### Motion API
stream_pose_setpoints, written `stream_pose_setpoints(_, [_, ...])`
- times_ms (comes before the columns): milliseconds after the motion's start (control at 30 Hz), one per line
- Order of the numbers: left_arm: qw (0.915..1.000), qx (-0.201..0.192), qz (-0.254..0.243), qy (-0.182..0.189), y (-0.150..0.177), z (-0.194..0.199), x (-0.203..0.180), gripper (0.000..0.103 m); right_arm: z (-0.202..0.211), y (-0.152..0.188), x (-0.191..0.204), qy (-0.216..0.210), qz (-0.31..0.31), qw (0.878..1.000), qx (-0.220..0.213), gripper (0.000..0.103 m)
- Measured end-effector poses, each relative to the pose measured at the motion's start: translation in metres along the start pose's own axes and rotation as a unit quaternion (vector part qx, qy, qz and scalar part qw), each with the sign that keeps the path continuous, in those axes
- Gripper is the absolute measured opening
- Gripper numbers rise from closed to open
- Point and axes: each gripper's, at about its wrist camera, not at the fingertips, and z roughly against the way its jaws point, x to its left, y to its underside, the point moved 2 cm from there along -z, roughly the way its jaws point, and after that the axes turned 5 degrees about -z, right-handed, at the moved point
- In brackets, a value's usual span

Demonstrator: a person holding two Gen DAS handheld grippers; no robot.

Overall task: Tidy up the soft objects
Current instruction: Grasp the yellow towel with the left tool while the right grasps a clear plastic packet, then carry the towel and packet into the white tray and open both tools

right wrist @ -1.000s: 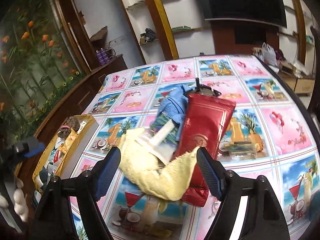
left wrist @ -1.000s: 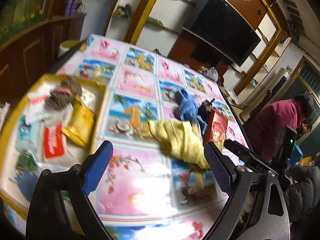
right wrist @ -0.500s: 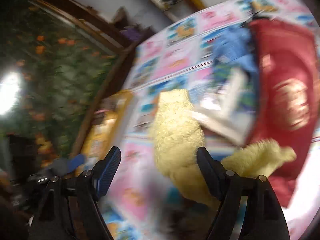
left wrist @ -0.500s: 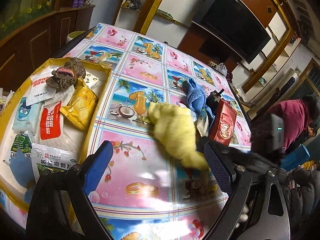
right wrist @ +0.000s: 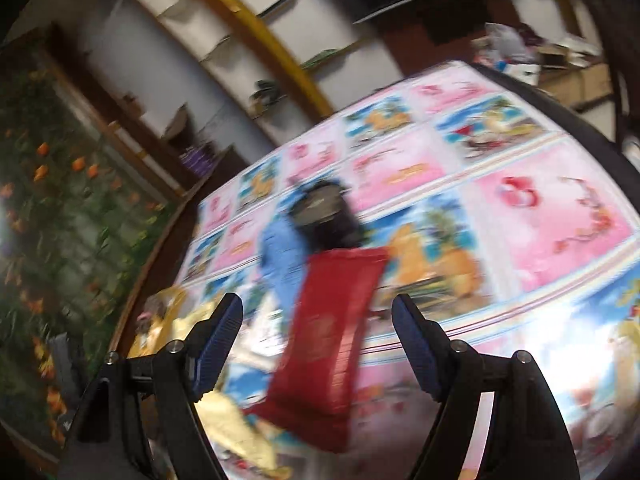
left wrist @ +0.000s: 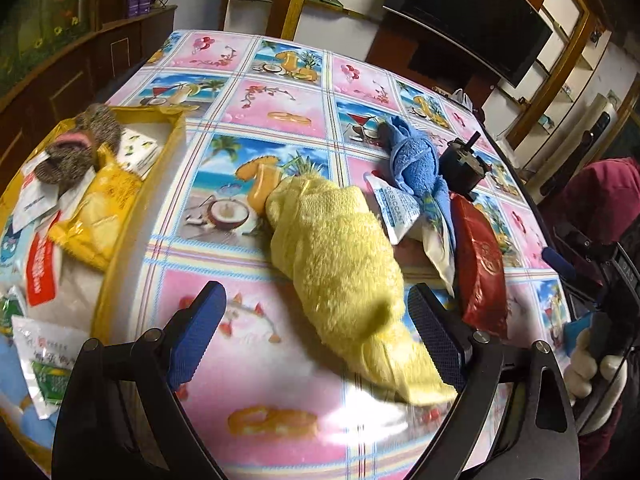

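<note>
Yellow towel (left wrist: pixel 340 256) lies bunched mid-table on the patterned cloth (left wrist: pixel 280 100), its near end between the left gripper (left wrist: pixel 316 332) jaws, wide apart, pads off it. Blue towel (left wrist: pixel 412 156), a white sachet (left wrist: pixel 394 204) and a red pouch (left wrist: pixel 480 264) sit just beside it. Only the left cam shows the yellow tray (left wrist: pixel 120 248) of packets w/ a knit toy (left wrist: pixel 76 148). Right cam is blurred: right gripper (right wrist: pixel 316 344) spread, prob. empty, framing the red pouch. Vs 1 s ago the left gripper is closer to the yellow towel.
</note>
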Motion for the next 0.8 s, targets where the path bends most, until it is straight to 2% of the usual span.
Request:
stream_pose_setpoints(100, [0.9995,-0.002,-0.016,-0.028,-0.01,-0.018,-0.007,0.093,-0.001,-0.006,-0.02,0.03,-0.015,0.999,-0.002,0.077])
stream_pose_setpoints(167, [0.9993,0.004,-0.021,-0.031,-0.014,-0.029,-0.011,0.093,-0.004,-0.007,-0.018,0.049,-0.008,0.999,0.003,0.077])
stream_pose_setpoints(300, [0.9992,0.031,-0.013,-0.021,-0.01,-0.05,-0.012,0.093,-0.02,-0.006,-0.023,0.124,0.011,0.992,0.01,0.077])
stream_pose_setpoints(333, [0.9991,0.028,-0.018,-0.026,-0.007,-0.053,-0.015,0.093,-0.024,-0.006,-0.024,0.142,0.02,0.99,0.014,0.077])
stream_pose_setpoints(467, [0.9939,0.023,-0.091,-0.059,0.003,-0.061,-0.039,0.093,-0.042,-0.004,-0.025,0.185,0.049,0.981,0.034,0.077])
stream_pose_setpoints(533, [0.9906,0.019,-0.117,-0.067,0.007,-0.063,-0.048,0.093,-0.054,-0.003,-0.025,0.203,0.06,0.976,0.042,0.077])
stream_pose_setpoints(567, [0.9906,0.013,-0.123,-0.059,0.009,-0.063,-0.051,0.092,-0.057,-0.003,-0.024,0.212,0.068,0.974,0.038,0.075])
stream_pose_setpoints(633, [0.9903,0.001,-0.129,-0.052,0.008,-0.058,-0.052,0.063,-0.06,-0.003,-0.02,0.226,0.083,0.97,0.034,0.06])
stream_pose_setpoints(667, [0.9905,0.001,-0.131,-0.041,0.007,-0.056,-0.051,0.043,-0.062,-0.002,-0.017,0.23,0.09,0.969,0.034,0.04])
stream_pose_setpoints(800, [0.9947,0.005,-0.103,0.003,0.006,-0.049,-0.045,0.042,-0.057,0.003,-0.014,0.223,0.1,0.969,0.034,0.039])
